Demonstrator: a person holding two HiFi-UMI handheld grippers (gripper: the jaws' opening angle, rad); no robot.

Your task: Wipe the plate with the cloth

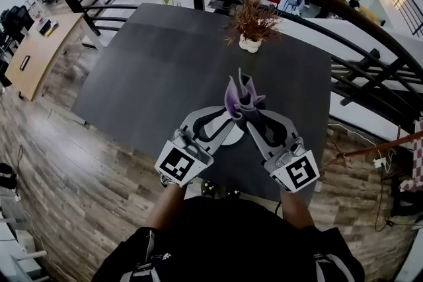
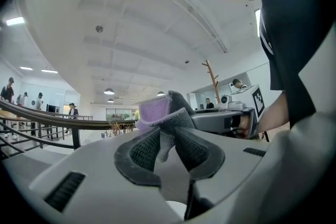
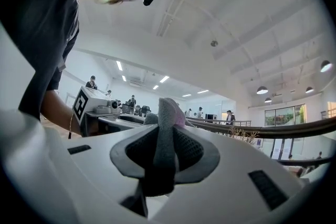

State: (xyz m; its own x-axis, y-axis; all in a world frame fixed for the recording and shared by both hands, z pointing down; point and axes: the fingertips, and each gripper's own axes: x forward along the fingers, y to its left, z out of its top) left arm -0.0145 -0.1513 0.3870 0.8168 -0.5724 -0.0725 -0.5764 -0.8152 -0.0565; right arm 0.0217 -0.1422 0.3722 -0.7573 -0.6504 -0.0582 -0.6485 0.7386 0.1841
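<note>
The left forearm (image 1: 168, 205) and right forearm (image 1: 291, 209) reach forward from the body. The left hand-held gripper (image 1: 223, 123) and the right hand-held gripper (image 1: 256, 117) angle inward, so their tips nearly meet in a V. The left one's jaws stand partly apart, with the cloth (image 1: 241, 97) loose between them. The right one's jaws are pinched together on the cloth.

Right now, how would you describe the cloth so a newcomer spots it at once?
On the dark table, look at the near edge where the left gripper and right gripper meet over a white plate. The cloth stands bunched up between their tips: the only soft, grey-and-purple thing there.
</note>
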